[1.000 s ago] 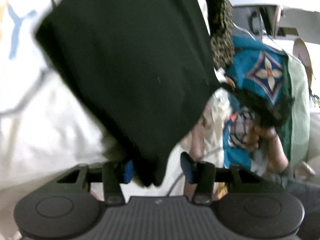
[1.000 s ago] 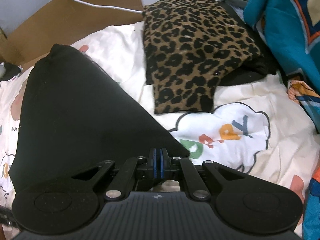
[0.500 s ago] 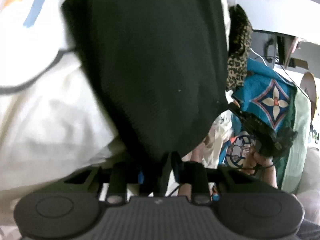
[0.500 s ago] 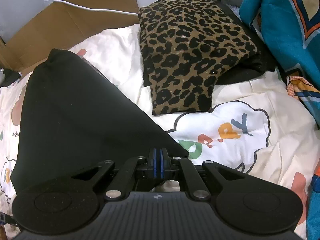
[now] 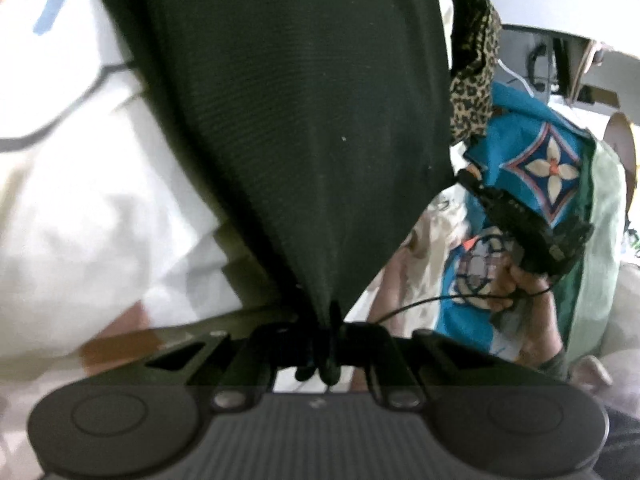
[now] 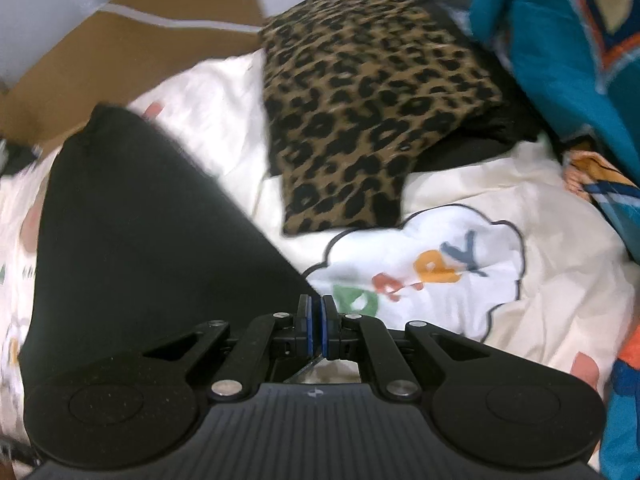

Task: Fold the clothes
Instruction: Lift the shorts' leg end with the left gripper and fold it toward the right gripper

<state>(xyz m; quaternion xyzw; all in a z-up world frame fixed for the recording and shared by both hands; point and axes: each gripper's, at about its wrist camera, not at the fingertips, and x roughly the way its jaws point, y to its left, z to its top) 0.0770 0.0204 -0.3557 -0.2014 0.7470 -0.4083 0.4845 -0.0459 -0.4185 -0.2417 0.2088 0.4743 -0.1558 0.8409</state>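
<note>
The black knit cloth (image 5: 304, 128) lies spread on a bed with a cream sheet with cartoon prints (image 6: 460, 208). Two corners of the cloth are pinched, one by each gripper.

In the left wrist view, the left gripper (image 5: 326, 344) has its two sides pressed together on a bunched corner of the black cloth. The cloth fans out wide from that corner and fills most of the picture. It looks pulled tight. A little of the cloth pokes out below the gripper.

In the right wrist view, the right gripper (image 6: 316, 326) has its blue pads (image 6: 306, 324) close together, clamped on a pointy corner of the same black cloth (image 6: 132, 240). From there the cloth spreads out to the left, over the sheet.

Just beside the black cloth, farther up the bed, sits a folded leopard-print cloth, brown with black spots (image 6: 368, 112). It lies on top of another dark folded thing. A bright teal blanket with orange and cream shapes (image 6: 560, 40) is piled on the right. A brown cardboard box (image 6: 120, 48) stands behind the bed.

The left wrist view also shows a hand (image 5: 516, 284) holding the other black gripper in front of the teal blanket (image 5: 532, 160).
</note>
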